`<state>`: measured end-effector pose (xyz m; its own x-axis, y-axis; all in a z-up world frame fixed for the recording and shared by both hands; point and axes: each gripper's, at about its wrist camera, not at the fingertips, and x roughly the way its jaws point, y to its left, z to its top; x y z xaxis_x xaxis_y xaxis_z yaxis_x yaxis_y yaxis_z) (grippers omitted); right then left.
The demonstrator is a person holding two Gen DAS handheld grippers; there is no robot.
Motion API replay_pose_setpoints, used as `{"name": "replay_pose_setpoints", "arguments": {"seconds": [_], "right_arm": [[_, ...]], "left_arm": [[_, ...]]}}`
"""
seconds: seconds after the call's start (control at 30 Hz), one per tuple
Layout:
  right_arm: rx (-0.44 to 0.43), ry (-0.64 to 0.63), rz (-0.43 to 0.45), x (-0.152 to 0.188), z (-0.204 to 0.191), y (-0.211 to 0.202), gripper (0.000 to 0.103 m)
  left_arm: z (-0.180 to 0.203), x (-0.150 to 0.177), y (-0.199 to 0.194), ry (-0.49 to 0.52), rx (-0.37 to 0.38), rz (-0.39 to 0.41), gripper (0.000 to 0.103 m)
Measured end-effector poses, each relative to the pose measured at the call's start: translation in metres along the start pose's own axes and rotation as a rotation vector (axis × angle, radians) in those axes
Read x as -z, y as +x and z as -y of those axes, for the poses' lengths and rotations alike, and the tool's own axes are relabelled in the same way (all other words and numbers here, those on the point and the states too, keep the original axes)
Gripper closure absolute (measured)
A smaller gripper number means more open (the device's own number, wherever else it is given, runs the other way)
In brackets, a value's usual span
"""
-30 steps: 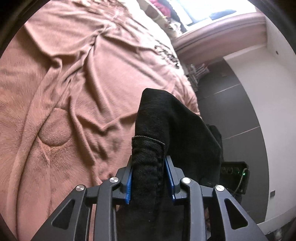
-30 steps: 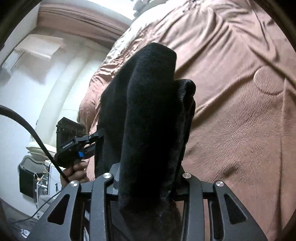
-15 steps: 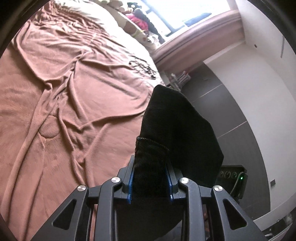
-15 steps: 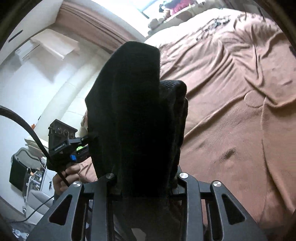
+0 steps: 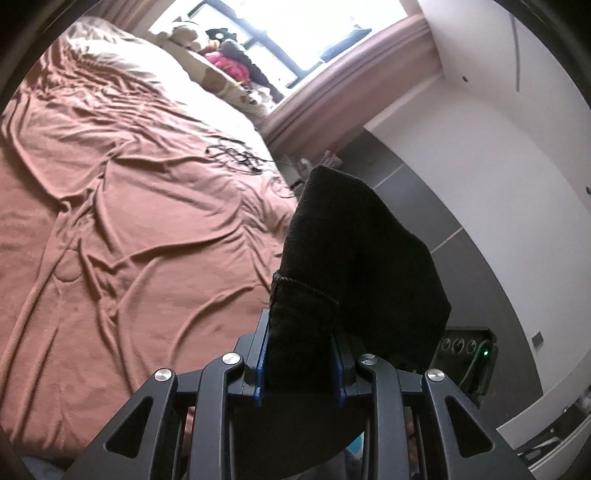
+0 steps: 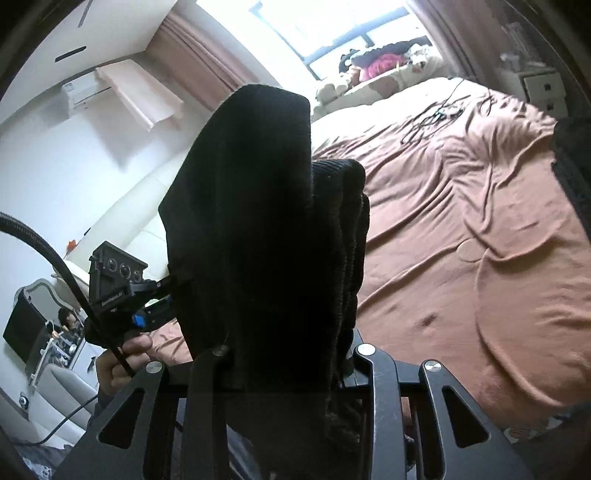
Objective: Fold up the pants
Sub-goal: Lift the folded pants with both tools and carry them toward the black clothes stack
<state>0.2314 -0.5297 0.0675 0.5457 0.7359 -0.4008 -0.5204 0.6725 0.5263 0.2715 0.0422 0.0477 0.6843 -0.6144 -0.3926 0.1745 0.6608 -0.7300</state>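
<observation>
Black pants (image 5: 354,258) fill the lower middle of both wrist views, bunched upward and held clear of the brown bedspread (image 5: 129,221); the left gripper (image 5: 299,362) is clamped on a hemmed edge of the fabric, its blue-edged pads pressed into the cloth from both sides; the right gripper (image 6: 288,369) likewise pinches a thick ribbed fold of the pants (image 6: 258,221), though its fingertips are buried in the cloth and cannot be made out. In the right wrist view the left gripper (image 6: 147,306) appears at lower left with a hand (image 6: 122,358) on its grip; the pants' far end is cut off at the right edge. A tangle of dark cables (image 5: 236,155) lies on the bedspread near the window (image 5: 295,33); the heap of items on the sill is too blurred to name.
</observation>
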Motion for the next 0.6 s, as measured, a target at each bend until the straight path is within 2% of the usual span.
{"name": "replay_pose_setpoints", "arguments": {"seconds": [0.4, 0.6], "right_arm": [[0.105, -0.024, 0.092, -0.002, -0.017, -0.074, 0.075], [0.126, -0.038, 0.131, -0.010, -0.009, -0.107, 0.076]], "left_arm": [[0.057, -0.001, 0.012, 0.097, 0.082, -0.015, 0.074], [0.091, 0.000, 0.027, 0.130, 0.112, -0.021, 0.074]]}}
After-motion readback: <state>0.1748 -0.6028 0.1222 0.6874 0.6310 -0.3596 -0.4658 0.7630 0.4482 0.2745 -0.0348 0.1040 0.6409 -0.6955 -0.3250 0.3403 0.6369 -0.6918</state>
